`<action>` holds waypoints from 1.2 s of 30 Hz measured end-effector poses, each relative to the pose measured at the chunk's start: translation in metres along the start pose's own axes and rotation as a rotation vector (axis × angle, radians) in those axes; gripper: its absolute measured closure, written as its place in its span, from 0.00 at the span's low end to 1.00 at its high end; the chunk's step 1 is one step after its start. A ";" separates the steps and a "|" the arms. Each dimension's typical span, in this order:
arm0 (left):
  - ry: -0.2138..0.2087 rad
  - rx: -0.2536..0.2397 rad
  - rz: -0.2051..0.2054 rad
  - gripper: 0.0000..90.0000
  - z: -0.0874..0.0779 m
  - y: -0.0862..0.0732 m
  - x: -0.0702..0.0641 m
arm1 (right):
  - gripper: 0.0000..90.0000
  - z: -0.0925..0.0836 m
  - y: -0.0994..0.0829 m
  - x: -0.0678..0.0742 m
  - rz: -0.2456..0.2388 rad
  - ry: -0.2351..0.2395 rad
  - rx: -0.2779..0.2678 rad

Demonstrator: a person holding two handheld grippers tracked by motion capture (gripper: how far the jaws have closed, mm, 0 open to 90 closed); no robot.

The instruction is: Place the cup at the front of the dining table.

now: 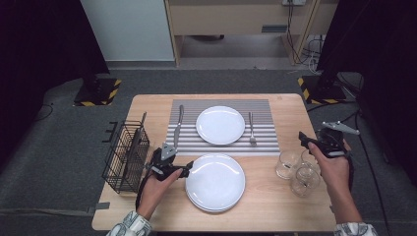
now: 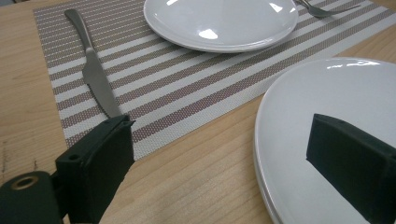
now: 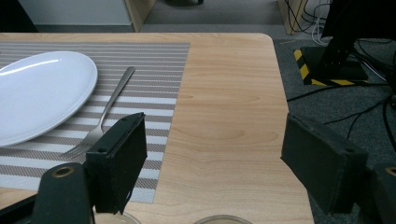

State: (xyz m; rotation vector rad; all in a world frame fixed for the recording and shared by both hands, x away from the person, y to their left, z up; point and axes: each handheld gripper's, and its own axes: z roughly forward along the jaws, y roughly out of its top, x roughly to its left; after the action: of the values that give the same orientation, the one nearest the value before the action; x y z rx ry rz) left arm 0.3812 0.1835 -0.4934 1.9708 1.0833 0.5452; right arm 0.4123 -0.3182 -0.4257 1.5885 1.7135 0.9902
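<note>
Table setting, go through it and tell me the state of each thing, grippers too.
Left gripper: open, at the stack's rim.
Right gripper: open, holding nothing.
Plate stack: bare.
Far plate: bare, on placemat.
Glasses: upright, empty.
Wire basket: upright.

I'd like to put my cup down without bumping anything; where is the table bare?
Bare wood lies right of the striped placemat, toward the table's far right corner. Crowded: the glasses at the near right, the stacked plates in front.
</note>
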 end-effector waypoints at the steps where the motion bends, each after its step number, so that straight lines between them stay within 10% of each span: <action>1: 0.001 0.000 0.000 0.07 0.000 0.000 0.000 | 0.25 0.000 -0.001 -0.002 0.001 -0.002 0.000; 36: 0.005 -0.001 -0.001 0.08 0.000 -0.001 0.001 | 0.42 -0.015 -0.035 -0.029 -0.012 0.004 0.032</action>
State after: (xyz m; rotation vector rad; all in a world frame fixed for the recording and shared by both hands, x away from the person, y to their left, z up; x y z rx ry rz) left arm 0.3816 0.1849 -0.4938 1.9688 1.0877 0.5502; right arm 0.3838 -0.3489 -0.4487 1.5956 1.7472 0.9657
